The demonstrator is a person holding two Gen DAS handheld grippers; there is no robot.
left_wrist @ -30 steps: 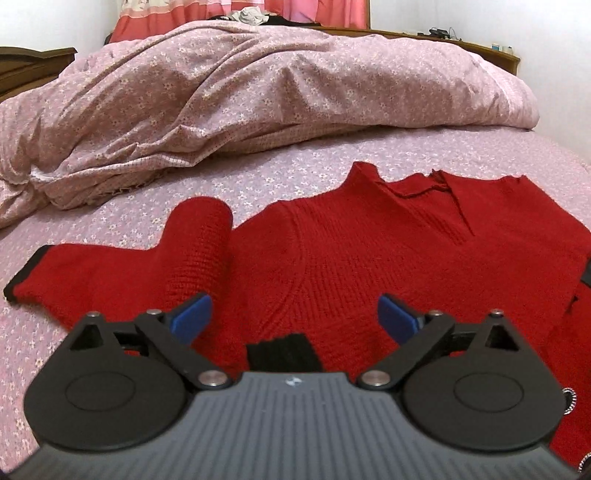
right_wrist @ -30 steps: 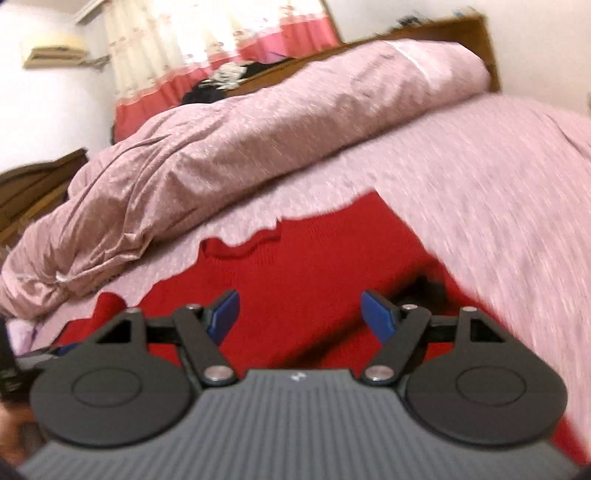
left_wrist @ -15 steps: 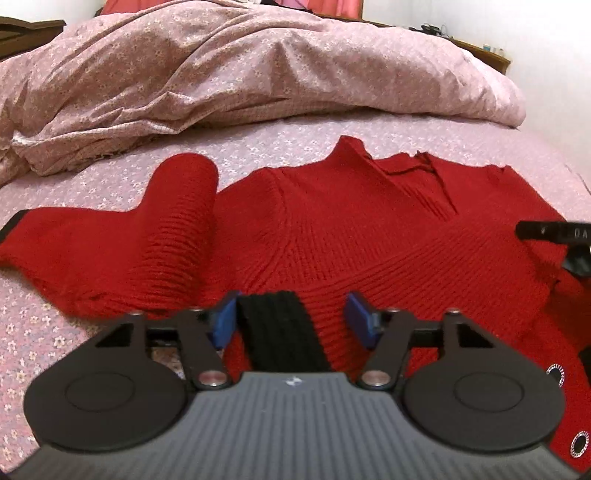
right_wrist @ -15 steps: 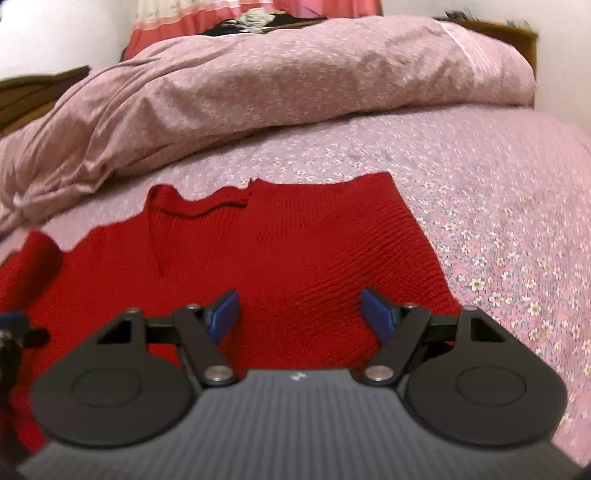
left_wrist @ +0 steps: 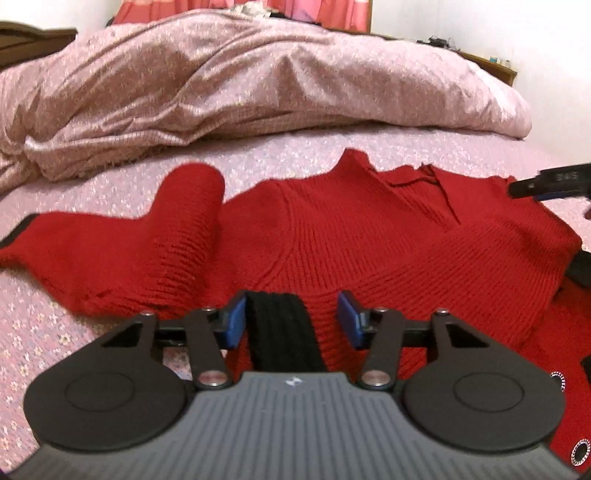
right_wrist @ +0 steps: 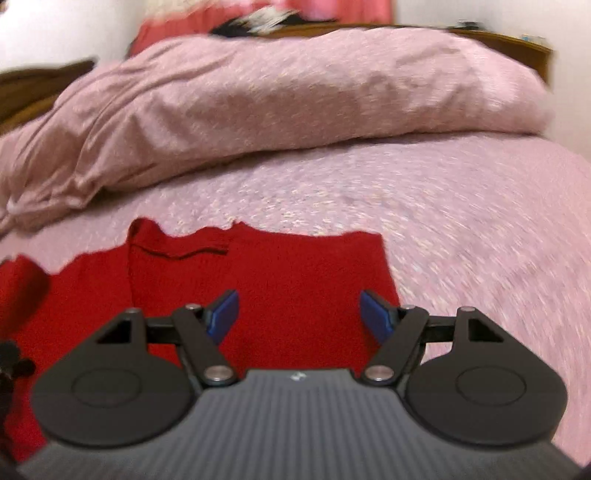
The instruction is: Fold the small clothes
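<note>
Up close, a red knitted sweater [left_wrist: 369,251] lies spread on a bed covered by a pink floral sheet [left_wrist: 295,155]. It has a V-shaped neck at its far edge. One sleeve [left_wrist: 110,247] stretches out to the left, with a raised, rolled hump of knit where it meets the body, and it ends in a dark cuff at the far left edge of the left wrist view. On the right side of that view the knit is folded over onto the body.

At the near edge of the sweater, a black ribbed band [left_wrist: 280,328] sits between the blue pads of the left gripper [left_wrist: 291,319]. The left pad is right beside the band, possibly touching it, while the right pad stands apart from it, so the fingers are spread and not pinching.

From the right wrist view, the right gripper [right_wrist: 299,314] sits low over the right part of the sweater, near its right edge, with its blue pads [right_wrist: 221,317] held wide apart and nothing between them but red knit beneath. This view is blurred.

Beyond the sweater, a crumpled pink duvet [left_wrist: 240,81] is heaped across the far side of the bed. Behind it are a wooden headboard [right_wrist: 517,44] and pink-red curtains [left_wrist: 240,7].
</note>
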